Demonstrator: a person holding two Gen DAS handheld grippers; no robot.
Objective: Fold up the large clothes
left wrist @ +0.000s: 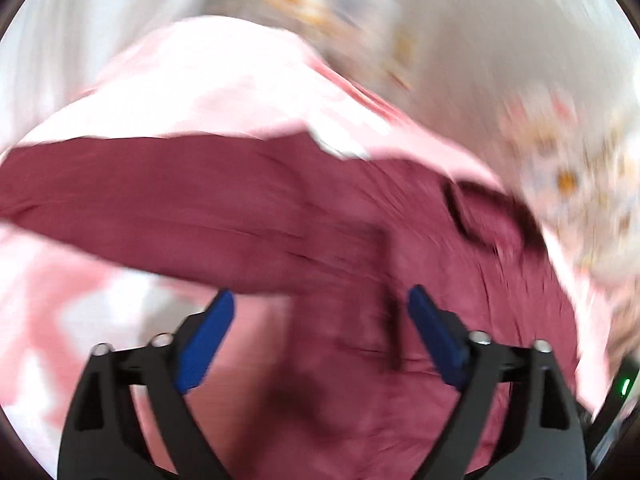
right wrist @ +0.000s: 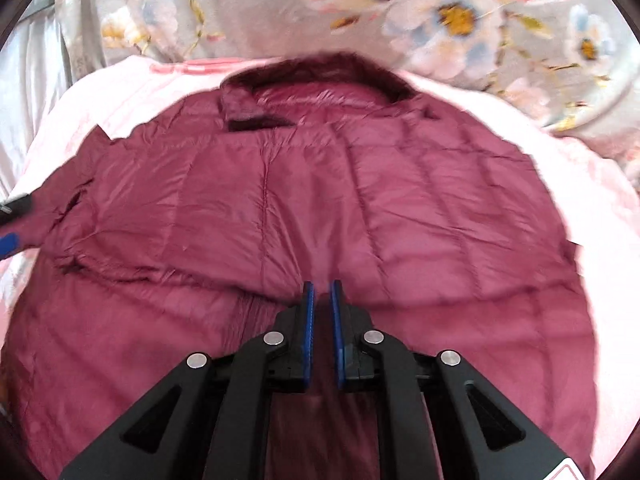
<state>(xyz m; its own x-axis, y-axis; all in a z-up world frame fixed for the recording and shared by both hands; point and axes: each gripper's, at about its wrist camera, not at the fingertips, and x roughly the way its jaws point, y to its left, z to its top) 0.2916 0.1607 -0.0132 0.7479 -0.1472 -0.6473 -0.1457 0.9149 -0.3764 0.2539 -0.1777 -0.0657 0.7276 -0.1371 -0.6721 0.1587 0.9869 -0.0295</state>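
While your left gripper (left wrist: 320, 300) hovers with fingers apart, your right gripper (right wrist: 321, 286) pinches a fold of the maroon quilted coat (right wrist: 360, 200), spread across the pink bed sheet (right wrist: 608, 208).

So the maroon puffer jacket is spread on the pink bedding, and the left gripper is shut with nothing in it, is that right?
Not quite. In the left wrist view the left gripper is open, its blue fingers spread wide above the maroon puffer jacket, holding nothing. The jacket does lie spread on the pink bedding.
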